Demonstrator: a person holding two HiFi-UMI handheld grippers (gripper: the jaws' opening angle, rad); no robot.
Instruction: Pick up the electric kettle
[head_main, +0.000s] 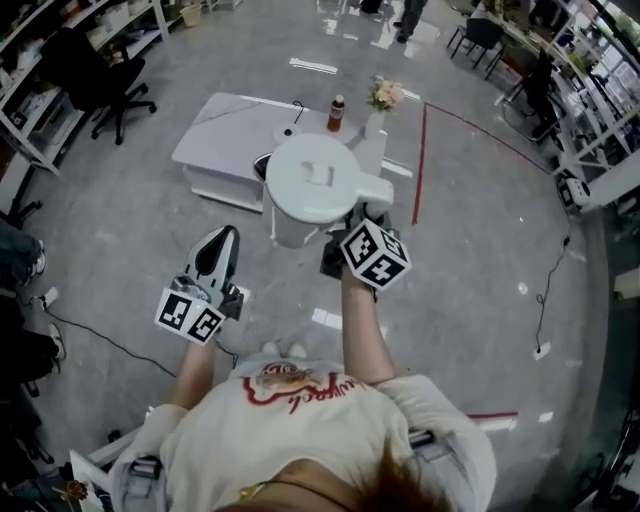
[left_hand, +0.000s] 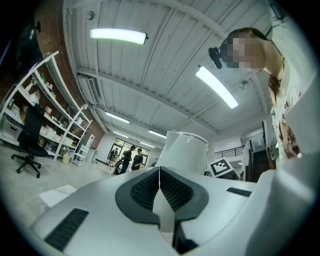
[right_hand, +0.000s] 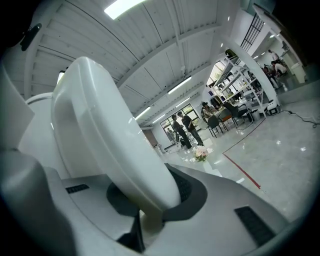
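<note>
Closest to us, our left gripper (left_hand: 159, 175) has its ribbed pads pressed together with nothing between them, so it carries no share of the load. Our right gripper (right_hand: 150, 200) is clamped on the broad curved white handle (right_hand: 100, 130) of the white plastic electric kettle (head_main: 315, 185). The kettle hangs upright in the air in front of us, lid on top, lifted off the low white surface (head_main: 225, 140) beyond it.

The handle sits deep between the pads, which looks like a sound hold. But the body hangs out ahead of the grip, so we judge its weight will try to dip the front. To carry it well, we should keep that wrist level, hold the squeeze firm and move smoothly without swinging. The free gripper is best kept close beside the body, ready to steady it. Farther off, a small brown bottle (head_main: 336, 113) and a vase of pale pink flowers (head_main: 383, 95) stand on that surface, and we should stay clear of them.
</note>
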